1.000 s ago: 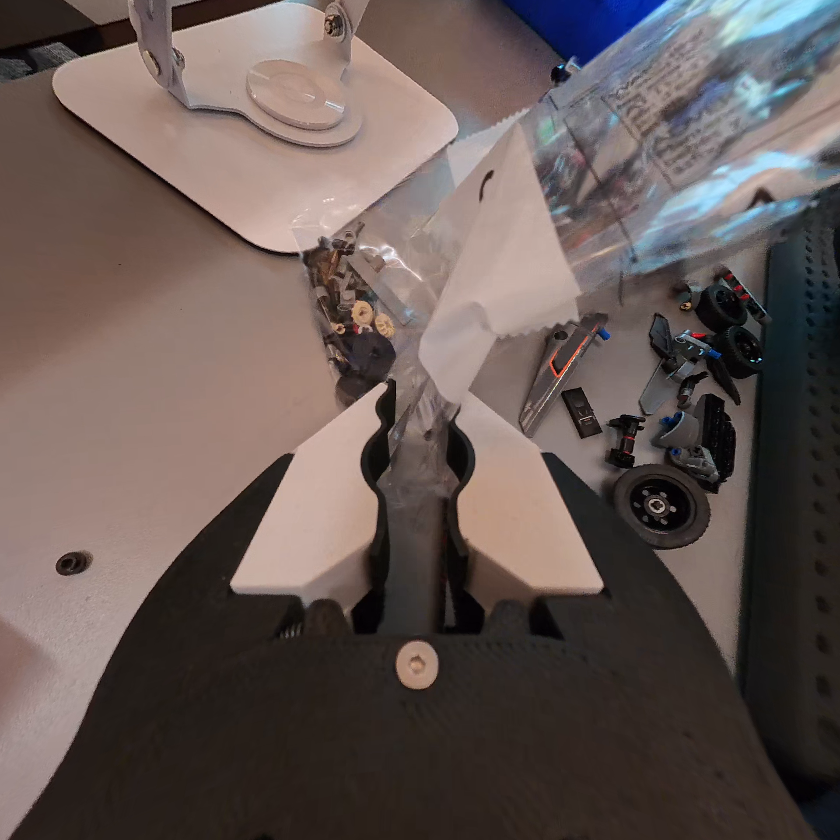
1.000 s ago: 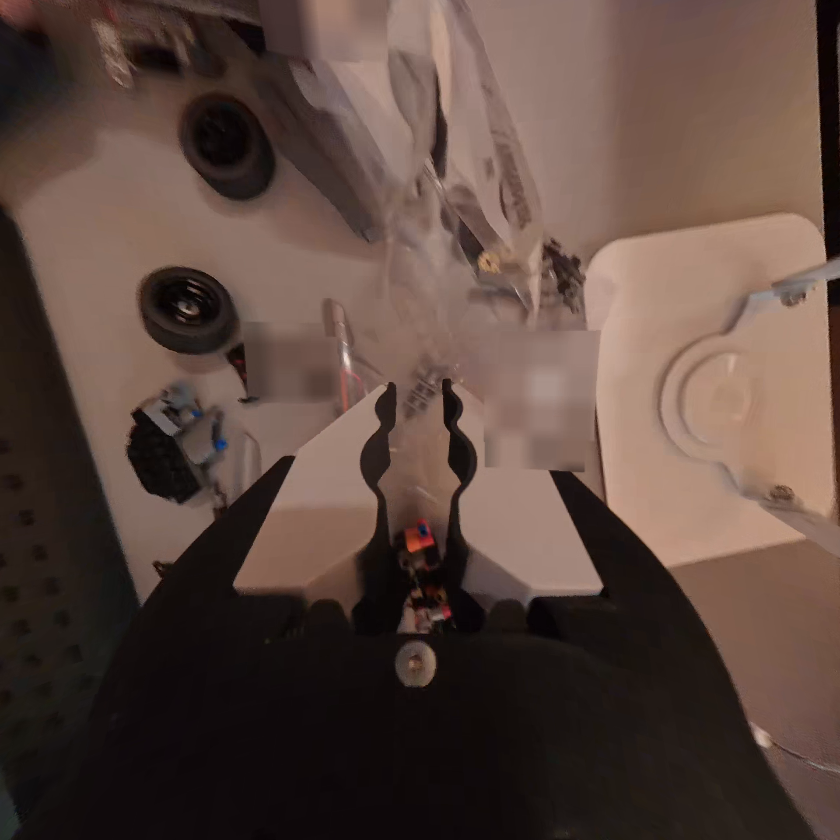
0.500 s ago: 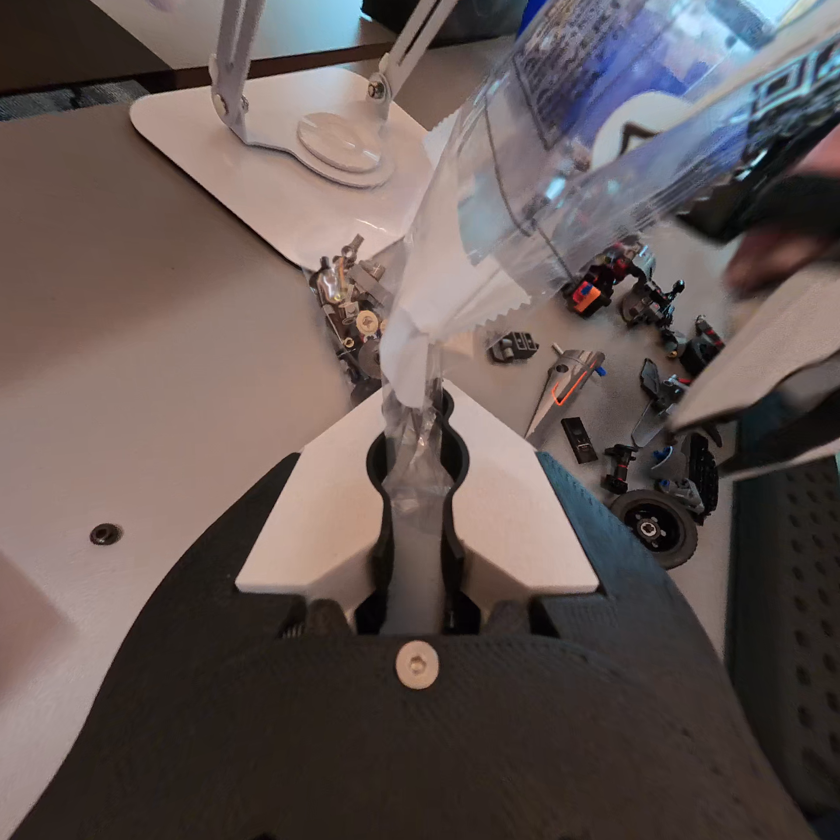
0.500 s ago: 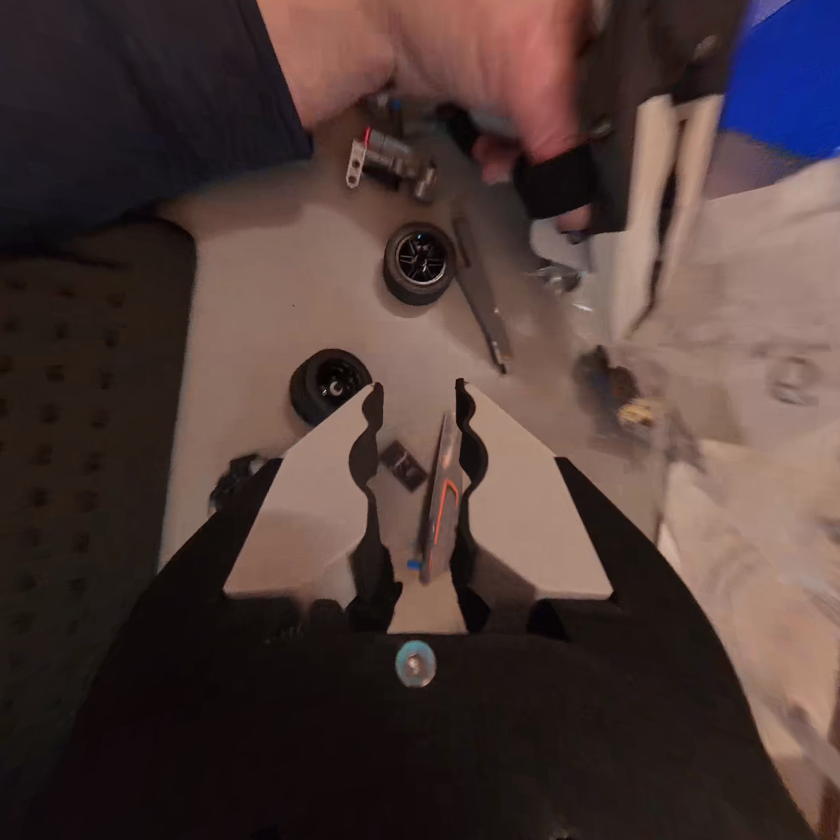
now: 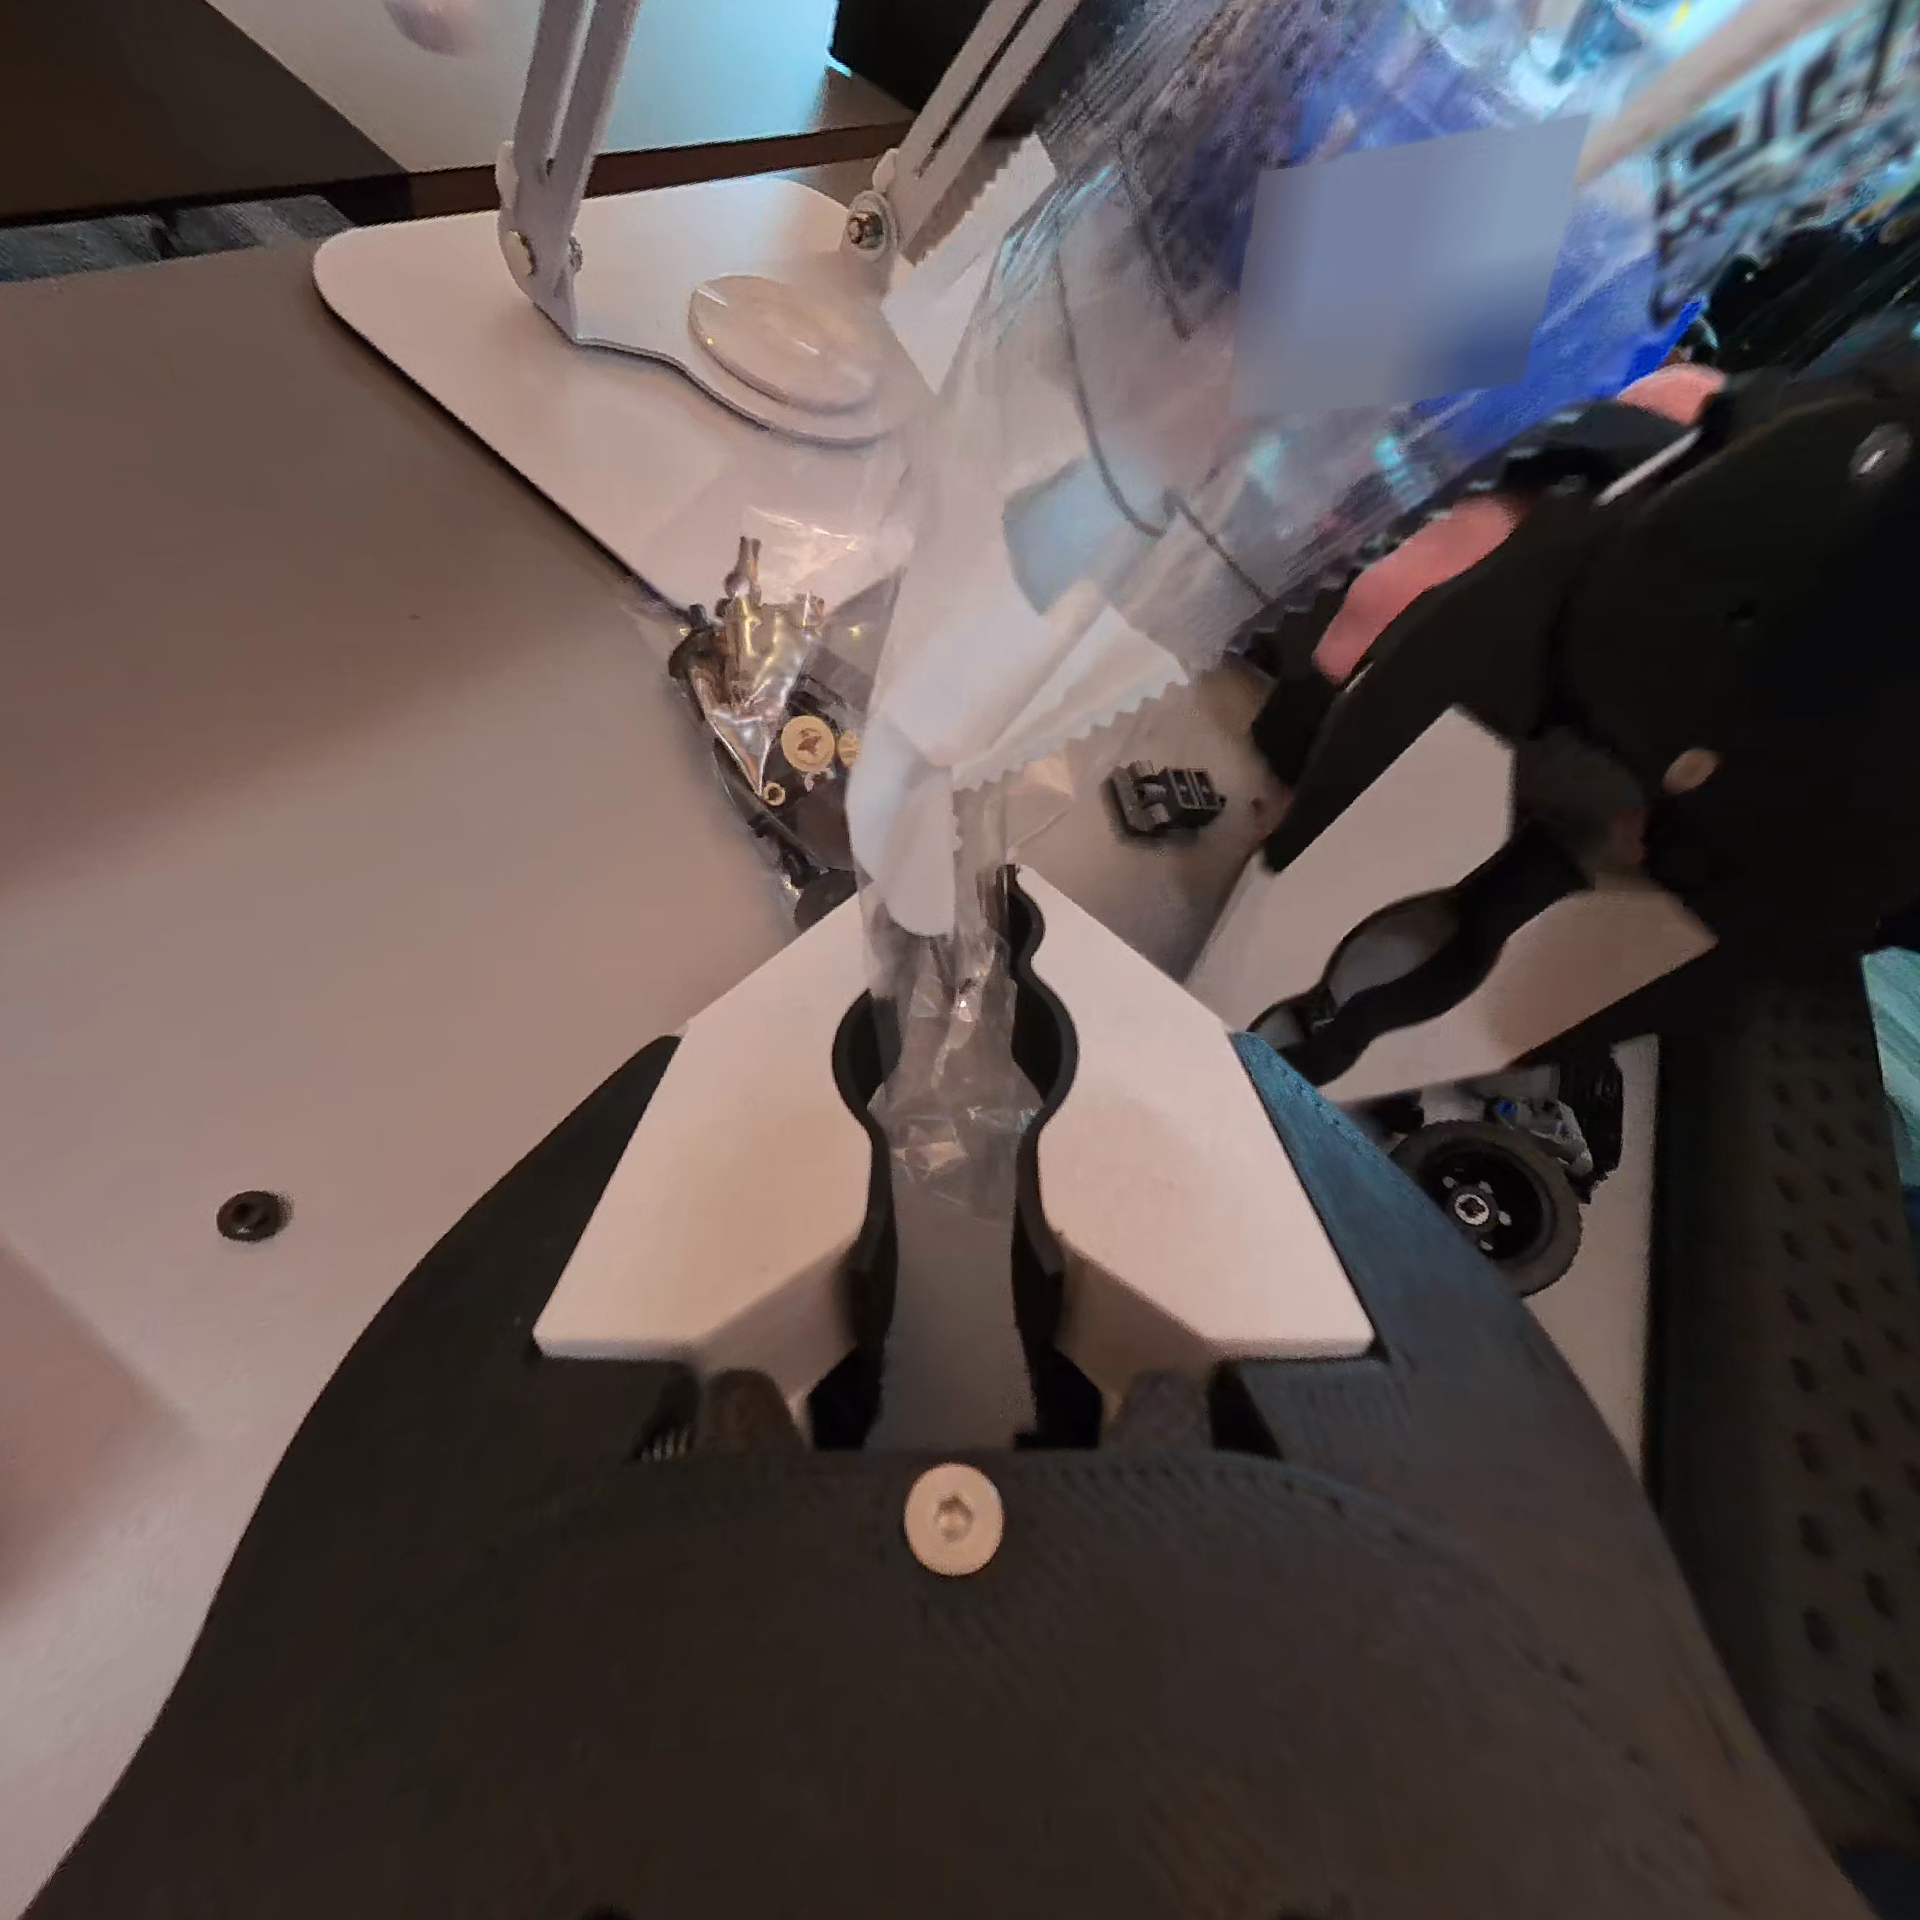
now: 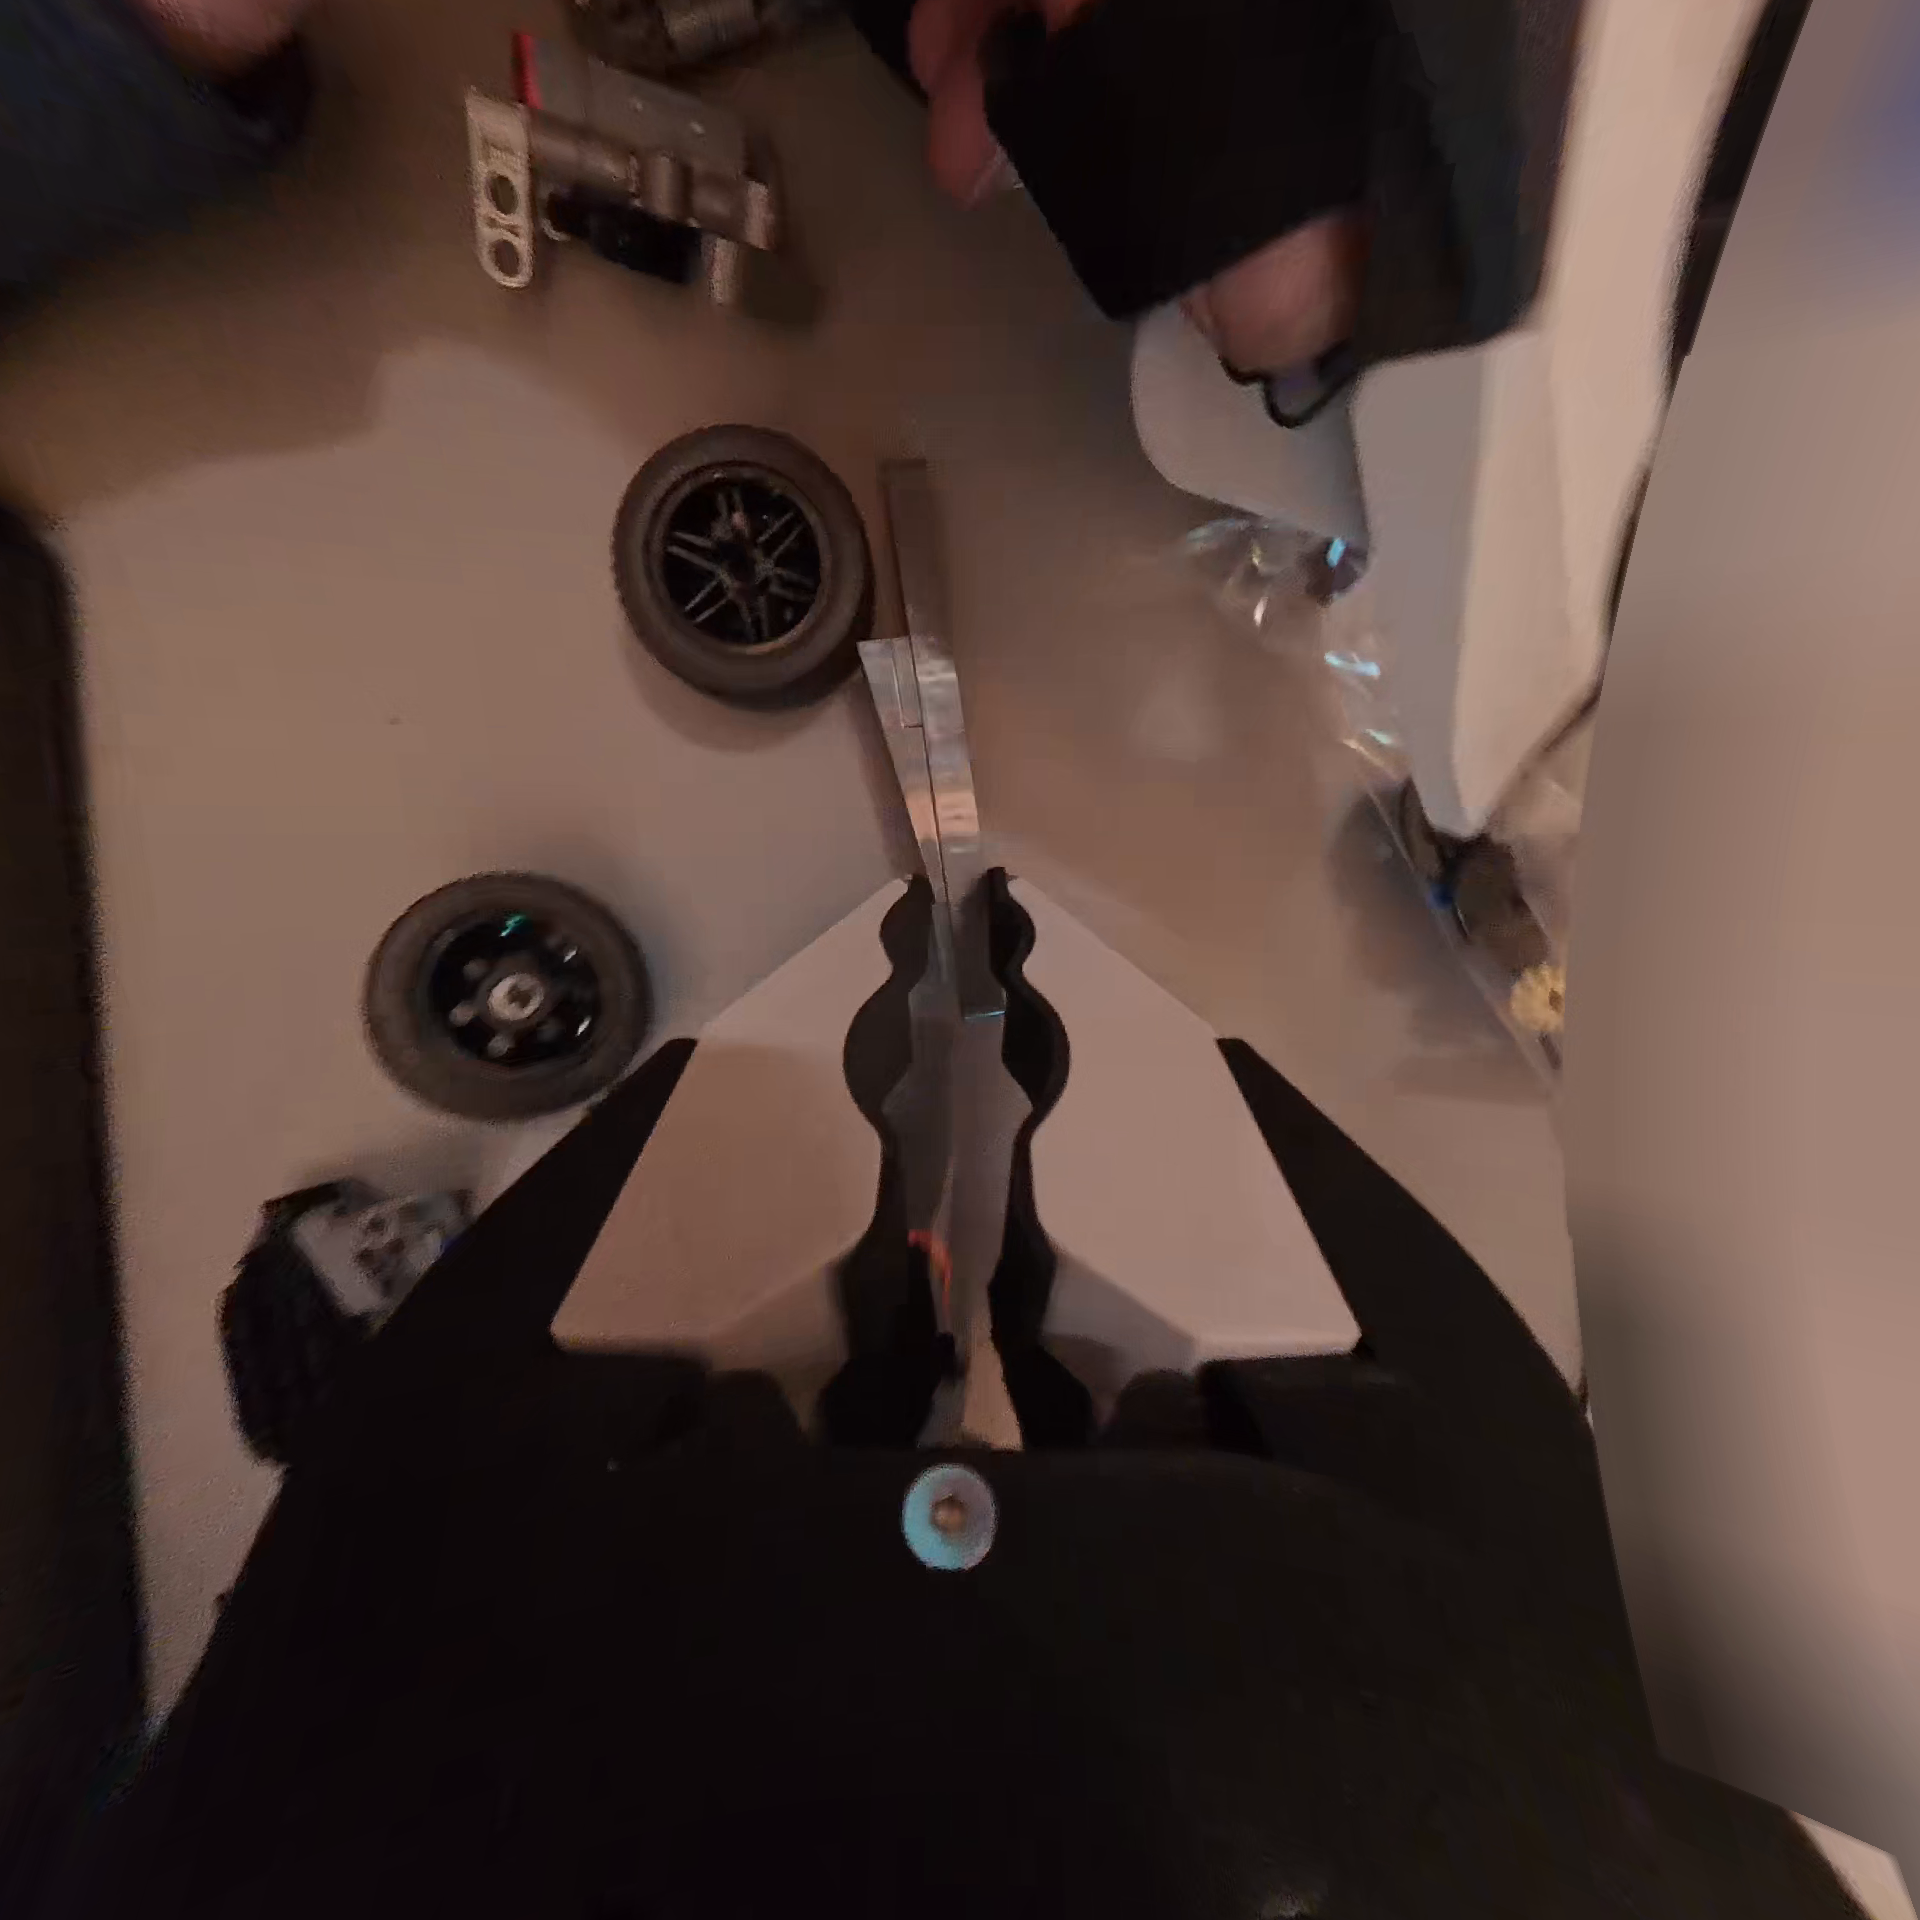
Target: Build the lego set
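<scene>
- Left wrist view, at 9 o'clock: a bare stretch of table (image 5: 312, 790) with a dark screw hole (image 5: 252, 1214) in it.
- At 11 o'clock: a white stand base (image 5: 582, 416) with two slanted arms rising from it.
- At centre: the left gripper (image 5: 951, 914) is clenched on the crumpled neck of a clear bag (image 5: 1143, 436), which rises toward 1 o'clock, blurred, with a white toothed edge.
- Just left of the fingertips: a small packet (image 5: 779, 717) of dark and tan lego bits lies on the table, touching the base's edge.
- At 2 o'clock from the tips: a small dark brick (image 5: 1164, 798) lies alone on the table.
- At 3 o'clock: the right gripper (image 5: 1288, 1013) comes in from the right, a person's hand behind it; a wheel (image 5: 1486, 1205) lies below it, beside a dark perforated mat (image 5: 1787, 1351).
- Right wrist view, at 9 o'clock: two wheels (image 6: 743, 561) (image 6: 509, 992) lie flat on the table, well apart from each other.
- At 11 o'clock: a grey lego assembly (image 6: 623, 197).
- At centre: a long grey panel (image 6: 925, 727) with an orange mark runs between the right gripper's fingers (image 6: 1122, 1143); they look closed on it, though blur makes the contact hard to confirm.
- At 3 o'clock: the packet again, blurred.
</scene>
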`<state>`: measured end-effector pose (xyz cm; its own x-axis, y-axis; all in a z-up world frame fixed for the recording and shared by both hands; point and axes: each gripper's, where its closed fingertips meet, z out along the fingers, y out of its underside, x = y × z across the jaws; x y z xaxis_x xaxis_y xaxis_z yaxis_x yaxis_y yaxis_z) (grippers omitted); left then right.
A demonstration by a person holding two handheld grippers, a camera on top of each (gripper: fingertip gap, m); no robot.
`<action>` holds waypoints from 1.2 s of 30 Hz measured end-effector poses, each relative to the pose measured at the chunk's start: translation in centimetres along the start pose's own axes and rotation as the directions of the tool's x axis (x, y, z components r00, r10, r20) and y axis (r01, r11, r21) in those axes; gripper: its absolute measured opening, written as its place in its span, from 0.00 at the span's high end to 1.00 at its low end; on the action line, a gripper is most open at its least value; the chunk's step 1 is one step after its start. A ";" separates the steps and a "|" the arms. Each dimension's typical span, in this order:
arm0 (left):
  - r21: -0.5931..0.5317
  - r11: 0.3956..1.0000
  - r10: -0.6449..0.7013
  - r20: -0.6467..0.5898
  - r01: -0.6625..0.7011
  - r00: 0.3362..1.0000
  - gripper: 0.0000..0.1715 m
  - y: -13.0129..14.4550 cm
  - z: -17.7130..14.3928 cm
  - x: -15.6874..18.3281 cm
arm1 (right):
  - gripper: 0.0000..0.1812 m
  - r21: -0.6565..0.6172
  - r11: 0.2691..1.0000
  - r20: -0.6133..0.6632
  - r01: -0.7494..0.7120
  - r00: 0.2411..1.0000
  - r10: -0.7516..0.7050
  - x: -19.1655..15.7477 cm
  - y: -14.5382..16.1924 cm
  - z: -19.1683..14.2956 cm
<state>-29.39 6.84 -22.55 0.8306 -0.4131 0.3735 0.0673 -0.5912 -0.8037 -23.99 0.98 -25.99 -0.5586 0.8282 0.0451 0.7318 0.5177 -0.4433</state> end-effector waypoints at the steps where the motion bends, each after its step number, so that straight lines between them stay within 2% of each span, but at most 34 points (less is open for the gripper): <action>1: -0.011 1.000 0.008 -0.005 -0.008 1.000 0.92 0.1 0.1 0.2 | 0.95 0.024 1.000 0.004 -0.017 1.000 0.017 -0.5 0.3 -1.1; 5: -0.050 0.997 0.053 -0.050 -0.055 0.997 0.93 0.5 0.7 1.7 | 0.95 0.095 0.995 -0.020 -0.032 0.999 0.034 -2.0 2.2 -6.2; 8: -0.097 0.991 0.079 -0.119 -0.091 0.990 0.94 1.2 1.4 3.4 | 0.95 0.182 0.982 0.034 -0.047 0.999 0.042 -4.1 3.1 -9.3; 12: -0.109 0.983 0.131 -0.142 -0.147 0.981 0.94 1.2 2.1 4.7 | 0.95 0.358 0.930 0.118 -0.078 0.992 0.038 -6.3 2.1 -12.1; 15: -0.129 0.981 0.124 -0.151 -0.144 0.981 0.90 1.8 2.5 4.7 | 0.95 0.455 0.879 0.164 -0.144 0.984 0.076 -6.1 1.6 -13.1; 17: -0.124 0.983 0.118 -0.140 -0.136 0.983 0.86 1.8 2.4 4.6 | 0.95 0.598 0.762 0.270 -0.246 0.958 0.097 -6.1 0.1 -15.2; 19: -0.133 0.981 0.128 -0.119 -0.143 0.985 0.83 1.9 2.2 4.7 | 0.95 0.712 0.577 0.425 -0.401 0.899 0.100 -5.7 -1.3 -18.2; 21: -0.143 0.977 0.145 -0.084 -0.156 0.986 0.80 2.1 2.2 4.7 | 0.95 0.769 0.414 0.525 -0.488 0.851 0.027 -5.4 -1.8 -21.4; 22: -0.143 0.978 0.146 -0.072 -0.155 0.987 0.78 2.2 2.3 4.7 | 0.95 0.789 0.365 0.537 -0.494 0.843 -0.019 -5.6 -1.8 -22.7; 24: -0.139 0.980 0.141 -0.035 -0.145 0.989 0.68 2.3 2.2 4.5 | 0.95 0.828 0.319 0.506 -0.462 0.860 -0.067 -6.1 -1.9 -24.3; 26: -0.119 0.984 0.135 -0.006 -0.135 0.991 0.63 2.2 1.7 4.4 | 0.95 0.863 0.305 0.452 -0.402 0.885 -0.112 -7.1 -1.9 -25.5; 28: -0.055 0.991 0.125 0.026 -0.124 0.992 0.57 1.3 0.7 4.6 | 0.95 0.887 0.297 0.406 -0.354 0.903 -0.138 -7.9 -1.8 -26.5; 31: 0.069 0.988 0.133 0.080 -0.139 0.988 0.52 -0.4 -1.3 5.2 | 0.95 0.910 0.322 0.291 -0.261 0.956 -0.046 -7.1 -1.5 -26.7; 32: 0.109 0.982 0.141 0.099 -0.152 0.985 0.51 -1.0 -2.1 5.6 | 1.00 0.920 0.329 0.231 -0.211 0.973 -0.021 -6.9 -1.2 -26.8; 33: 0.152 0.974 0.151 0.106 -0.166 0.983 0.50 -1.6 -2.8 6.1 | 1.00 0.919 0.359 0.181 -0.166 0.983 -0.009 -7.0 -0.9 -26.5; 34: 0.180 0.968 0.154 0.119 -0.173 0.981 0.50 -1.9 -3.5 6.5 | 1.00 0.909 0.393 0.149 -0.138 0.989 0.004 -7.0 -0.6 -26.3; 36: 0.197 0.963 0.146 0.188 -0.183 0.971 0.46 -2.0 -4.6 6.4 | 1.00 0.911 0.403 0.094 -0.086 0.996 0.001 -7.3 -0.1 -26.5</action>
<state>-26.78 2.15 -16.45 0.9203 -0.3578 0.1582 0.0217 -0.3569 -0.9339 -9.59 0.57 -2.56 -0.5917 0.8052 -0.0395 -0.0131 -0.0586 -0.9982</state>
